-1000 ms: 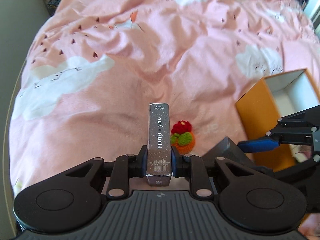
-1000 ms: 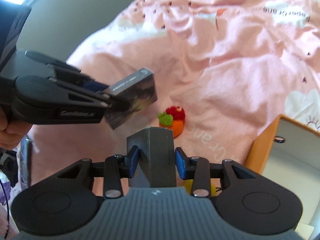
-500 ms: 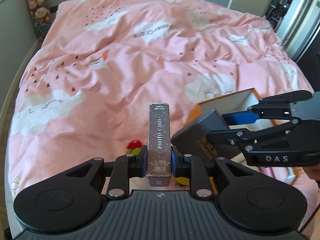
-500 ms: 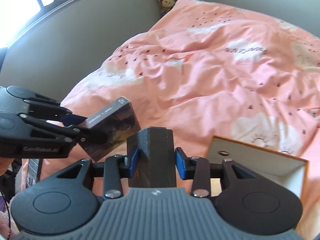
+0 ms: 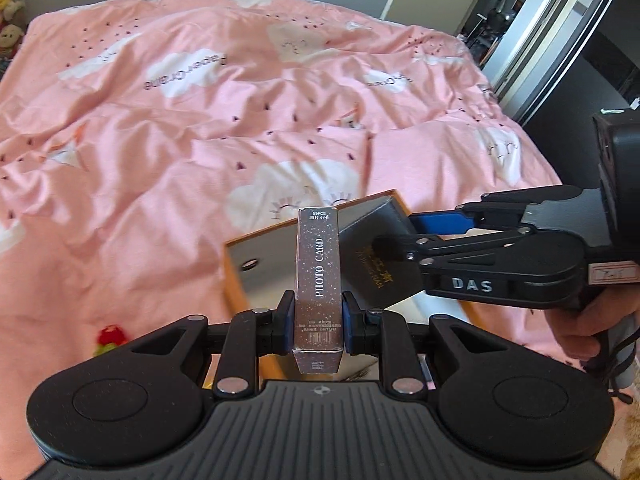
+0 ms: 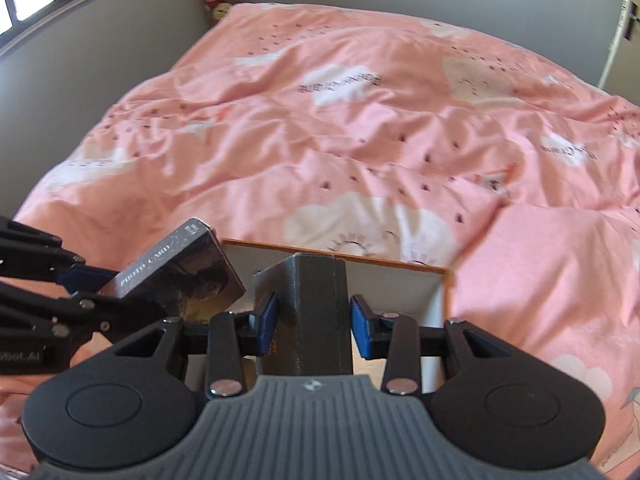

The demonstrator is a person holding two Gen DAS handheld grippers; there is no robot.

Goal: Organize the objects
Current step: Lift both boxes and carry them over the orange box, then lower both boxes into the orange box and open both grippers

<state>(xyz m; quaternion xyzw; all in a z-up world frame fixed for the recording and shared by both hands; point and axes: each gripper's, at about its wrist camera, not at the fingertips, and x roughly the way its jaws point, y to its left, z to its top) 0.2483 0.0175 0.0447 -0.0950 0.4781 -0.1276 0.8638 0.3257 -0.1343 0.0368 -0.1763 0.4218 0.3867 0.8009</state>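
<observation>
Above the open orange cardboard box with a white lining [image 5: 234, 276] on the pink cloud-print duvet [image 5: 200, 128], the left gripper [image 5: 318, 322] was clamped on a silvery glittered "PHOTO CARD" box [image 5: 319, 280], upright. Just beside it, the right gripper [image 6: 314, 322] was clamped on a dark grey rectangular box [image 6: 316, 308].

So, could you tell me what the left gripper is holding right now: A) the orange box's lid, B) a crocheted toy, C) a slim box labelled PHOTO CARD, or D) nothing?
C: the left gripper is clamped on the upright PHOTO CARD box, its blue pads pressing both narrow sides.
</observation>
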